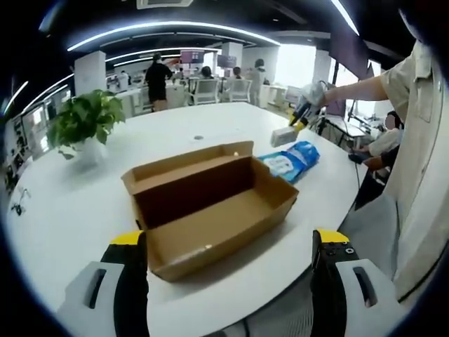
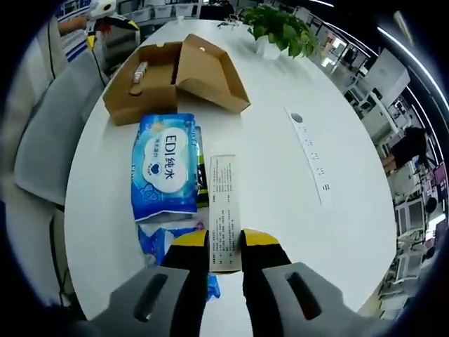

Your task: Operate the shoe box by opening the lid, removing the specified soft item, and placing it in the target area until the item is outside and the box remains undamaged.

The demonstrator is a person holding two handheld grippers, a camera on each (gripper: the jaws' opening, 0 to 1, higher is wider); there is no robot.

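**Shoe box open, soft packs out on the table**

Yellow-tipped jaws of my right gripper (image 2: 225, 246) pinch a narrow white pack (image 2: 225, 210) covered in printed text, holding it above the white table (image 2: 280, 147). Just beside it on the table lies a blue wipes packet (image 2: 165, 165), with another blue packet (image 2: 165, 242) partly hidden beneath my jaws. Beyond them sits the brown cardboard shoe box (image 2: 151, 84), lid thrown back, and a potted plant (image 2: 280, 28) stands at the far end.

From my left gripper (image 1: 229, 242), whose jaws stand wide apart and hold nothing, the shoe box (image 1: 210, 210) sits close in front, its inside bare cardboard. Behind it the blue wipes packet (image 1: 291, 160) rests on the table, well outside the box, with my right gripper (image 1: 298, 125) holding the white pack (image 1: 283, 135) above it. The potted plant (image 1: 84, 123) stands off to one side.
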